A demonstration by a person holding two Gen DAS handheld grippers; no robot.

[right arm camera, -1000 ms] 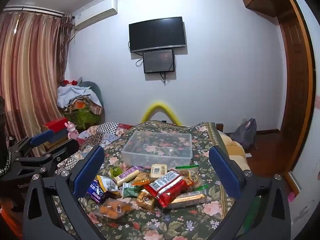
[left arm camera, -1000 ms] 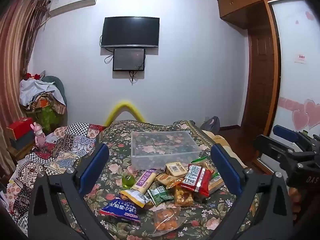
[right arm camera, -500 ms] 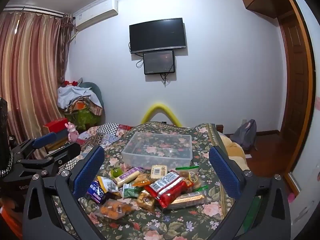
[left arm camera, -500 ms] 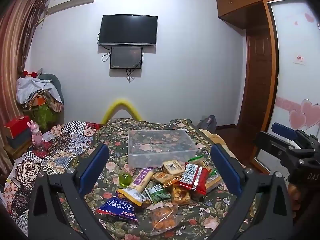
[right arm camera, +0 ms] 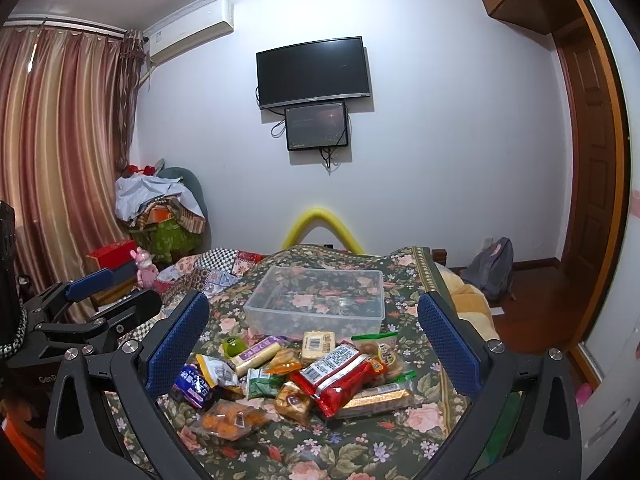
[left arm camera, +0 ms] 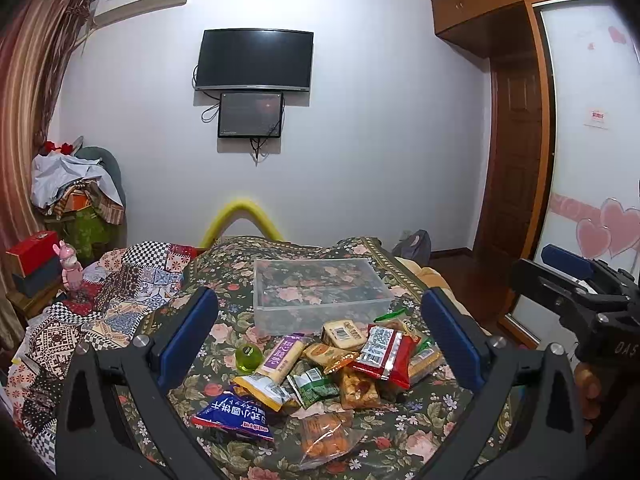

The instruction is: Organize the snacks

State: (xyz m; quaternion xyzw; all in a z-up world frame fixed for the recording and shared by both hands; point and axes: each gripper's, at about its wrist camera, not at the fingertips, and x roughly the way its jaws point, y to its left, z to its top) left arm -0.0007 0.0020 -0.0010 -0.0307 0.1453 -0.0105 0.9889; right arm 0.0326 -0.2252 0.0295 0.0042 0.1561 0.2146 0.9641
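Observation:
A pile of snack packets lies on the floral bedspread (left arm camera: pixel 400 444): a red packet (left arm camera: pixel 382 354) (right arm camera: pixel 340 374), a blue packet (left arm camera: pixel 234 416) (right arm camera: pixel 192 384), a clear bag of orange snacks (left arm camera: pixel 326 434) (right arm camera: pixel 228 420), a purple-labelled bar (left arm camera: pixel 282 354) and a green cup (left arm camera: pixel 248 356). An empty clear plastic box (left arm camera: pixel 320 292) (right arm camera: pixel 318 298) stands just behind the pile. My left gripper (left arm camera: pixel 320 334) is open and empty, held above the pile. My right gripper (right arm camera: pixel 312 336) is open and empty, also above the pile. Each gripper shows in the other's view, the right one (left arm camera: pixel 576 280) and the left one (right arm camera: pixel 92 292).
A patchwork quilt (left arm camera: pixel 92 308) covers the bed's left side. Boxes and a pink toy (left arm camera: pixel 70 264) stand at the left by a pile of clothes (left arm camera: pixel 76 196). A backpack (right arm camera: pixel 490 268) lies on the floor at the right near the wooden door (left arm camera: pixel 516 160). A yellow foam arch (left arm camera: pixel 242 216) rises behind the bed.
Both grippers stay open and nearly still. The left view has tilted slightly, so the snacks and box sit a little higher in frame.

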